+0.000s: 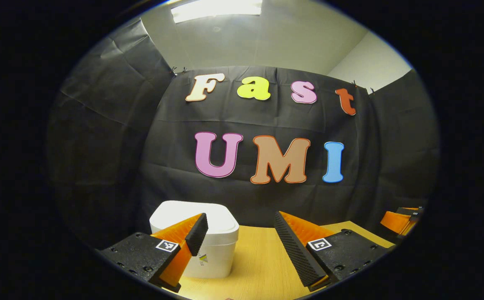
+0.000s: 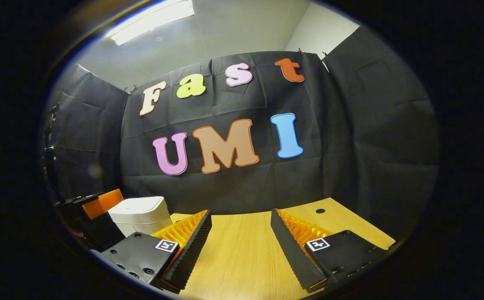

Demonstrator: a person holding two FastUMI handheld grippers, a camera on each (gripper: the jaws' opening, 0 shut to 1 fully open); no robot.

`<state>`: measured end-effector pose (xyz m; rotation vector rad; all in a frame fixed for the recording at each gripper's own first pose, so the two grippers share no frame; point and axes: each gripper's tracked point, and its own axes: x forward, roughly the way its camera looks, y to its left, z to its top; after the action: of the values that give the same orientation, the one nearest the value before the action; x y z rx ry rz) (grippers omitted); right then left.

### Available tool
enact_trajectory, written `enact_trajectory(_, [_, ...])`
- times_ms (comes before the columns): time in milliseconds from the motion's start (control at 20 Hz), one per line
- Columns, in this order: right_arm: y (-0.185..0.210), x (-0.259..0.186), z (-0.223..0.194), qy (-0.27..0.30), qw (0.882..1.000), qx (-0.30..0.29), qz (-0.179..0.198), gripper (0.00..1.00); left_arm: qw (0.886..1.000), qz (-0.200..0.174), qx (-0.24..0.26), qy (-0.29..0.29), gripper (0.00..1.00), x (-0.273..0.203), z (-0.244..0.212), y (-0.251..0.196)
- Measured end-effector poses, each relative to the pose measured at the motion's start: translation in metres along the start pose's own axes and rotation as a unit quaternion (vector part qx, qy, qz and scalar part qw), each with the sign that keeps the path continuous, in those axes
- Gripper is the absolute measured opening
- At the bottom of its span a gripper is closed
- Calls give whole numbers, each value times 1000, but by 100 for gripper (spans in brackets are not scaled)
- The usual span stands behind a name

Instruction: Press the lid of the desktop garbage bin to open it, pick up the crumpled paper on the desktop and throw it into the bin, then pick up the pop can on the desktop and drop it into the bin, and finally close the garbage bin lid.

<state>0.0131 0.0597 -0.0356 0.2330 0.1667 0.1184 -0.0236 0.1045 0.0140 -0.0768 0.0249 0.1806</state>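
bin (image 1: 208,246) standing upright on worktop (image 1: 258,262), lid (image 1: 191,214) lying shut | left gripper (image 1: 239,233) gaping wide, holding nothing | right gripper (image 2: 239,229) gaping wide, holding nothing

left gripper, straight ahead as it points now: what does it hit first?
Probably nothing on the table. The left gripper is open; the white garbage bin sits left of its line, behind the left finger. Beyond is the black cloth wall; depth is unclear.
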Motion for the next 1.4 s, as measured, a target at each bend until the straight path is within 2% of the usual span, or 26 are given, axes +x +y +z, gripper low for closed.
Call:
enact_trajectory(100, [3, -6, -2, 1, 1000, 0, -2, 95, 1000, -5, -4, 3, 99, -2, -1, -2])
enact_trajectory(150, [3, -9, -3, 1, 1000, 0, -4, 95, 1000, -7, -5, 4, 96, -3, -1, -2])
enact_trajectory(550, [5, -22, -4, 3, 1000, -2, -19, 96, 1000, -24, -11, 9, 96, 0, -16, -5])
enact_trajectory(1050, [-2, -28, 3, -5, 999, -8, -34, 95, 999, -27, -20, -4, 96, 13, -15, -1])
enact_trajectory(1100, [-2, -28, 3, -6, 999, -7, -35, 95, 999, -29, -21, -4, 99, 13, -15, -2])
enact_trajectory(1400, [-8, -28, 2, -3, 999, -12, -38, 95, 999, -32, -21, -4, 96, 16, -17, -6])
